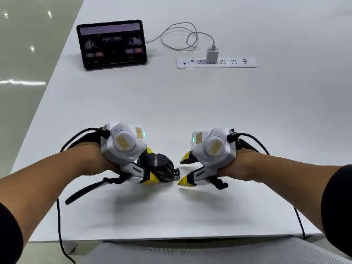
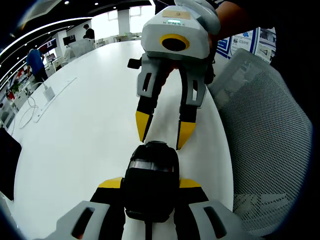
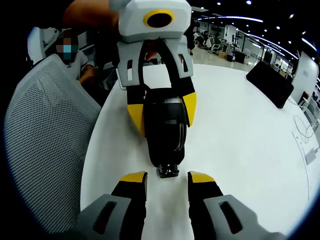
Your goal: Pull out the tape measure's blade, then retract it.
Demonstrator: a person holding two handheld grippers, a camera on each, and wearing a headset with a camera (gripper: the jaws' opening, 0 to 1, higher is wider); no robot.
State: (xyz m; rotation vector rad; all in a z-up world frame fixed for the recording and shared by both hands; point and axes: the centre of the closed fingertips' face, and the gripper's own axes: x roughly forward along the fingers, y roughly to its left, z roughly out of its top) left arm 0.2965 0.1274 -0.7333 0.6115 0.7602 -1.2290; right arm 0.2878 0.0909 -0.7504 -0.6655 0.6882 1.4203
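At the near edge of the white table [image 1: 231,104], the left gripper [image 1: 149,165] clamps the black tape measure [image 1: 160,166]. The right gripper [image 1: 185,170], jaws apart, flanks the blade hook [image 3: 168,171]. The blade appears fully housed, so pull-out and retraction both remain.

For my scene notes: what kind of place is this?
Probably an open-plan office or lab: a long white table with a tablet and a power strip, a mesh office chair, and rows of ceiling lights.
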